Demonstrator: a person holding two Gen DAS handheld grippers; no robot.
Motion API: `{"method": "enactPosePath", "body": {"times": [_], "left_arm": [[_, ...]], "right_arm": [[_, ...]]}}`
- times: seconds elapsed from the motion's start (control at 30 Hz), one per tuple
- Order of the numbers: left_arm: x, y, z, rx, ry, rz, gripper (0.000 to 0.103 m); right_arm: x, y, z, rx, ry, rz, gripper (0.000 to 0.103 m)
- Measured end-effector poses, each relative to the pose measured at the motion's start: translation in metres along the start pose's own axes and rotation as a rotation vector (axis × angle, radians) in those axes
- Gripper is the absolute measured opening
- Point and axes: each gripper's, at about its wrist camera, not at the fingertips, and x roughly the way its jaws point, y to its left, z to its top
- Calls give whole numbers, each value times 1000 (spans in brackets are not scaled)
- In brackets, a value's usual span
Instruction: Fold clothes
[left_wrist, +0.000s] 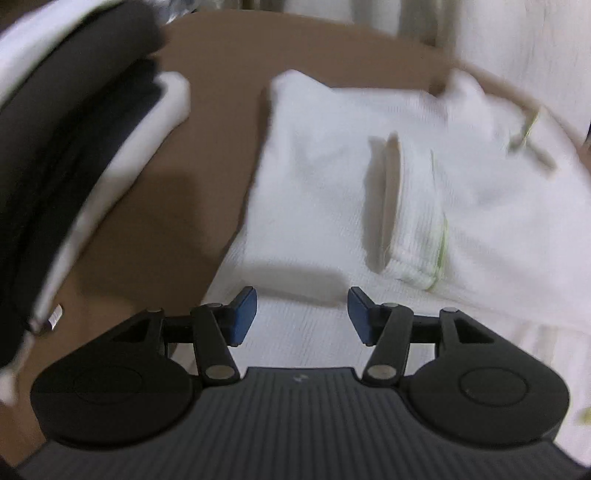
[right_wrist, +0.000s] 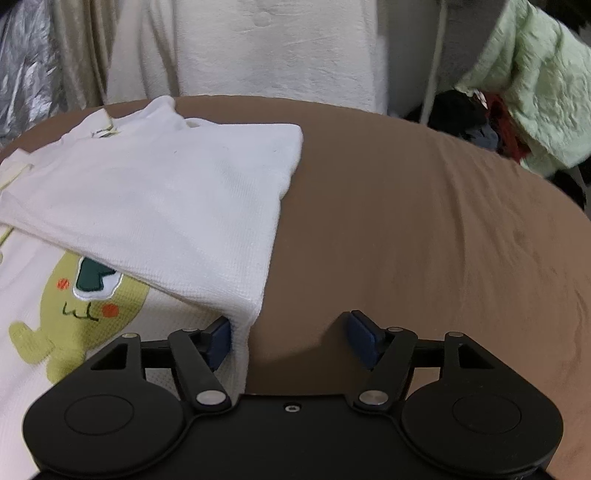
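One white shirt (right_wrist: 155, 192) lies part-folded on the brown tabletop (right_wrist: 424, 229). Left tool (left_wrist: 302, 315) tilts down over it, half open, empty. Right tool (right_wrist: 290, 341) is wide open, shirt edge at its left pad.

No readable text showed anywhere. The shirt (right_wrist: 155, 206) bore only a cartoon figure (right_wrist: 70, 306), and its neck label (right_wrist: 105, 132) was too small to read.

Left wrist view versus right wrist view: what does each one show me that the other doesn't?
Only the left wrist view shows the stack of dark and white clothes and the left gripper, open. Only the right wrist view shows the shirt's cartoon print, the pale green cloth and the right gripper, open. Both show the white shirt on the brown surface.
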Motion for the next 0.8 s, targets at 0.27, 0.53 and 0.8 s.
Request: {"method": "enactPosePath", "body": {"times": [0.27, 0.53, 0.8], "left_arm": [[-49, 44, -63, 157, -21, 138, 80], [-51, 110, -136, 152, 148, 186, 91], [-73, 132, -179, 41, 217, 87, 103]], "right_arm": [[-42, 12, -15, 87, 104, 167, 72], [-88, 15, -107, 41, 151, 270, 72], [-146, 23, -201, -26, 139, 408, 76]]}}
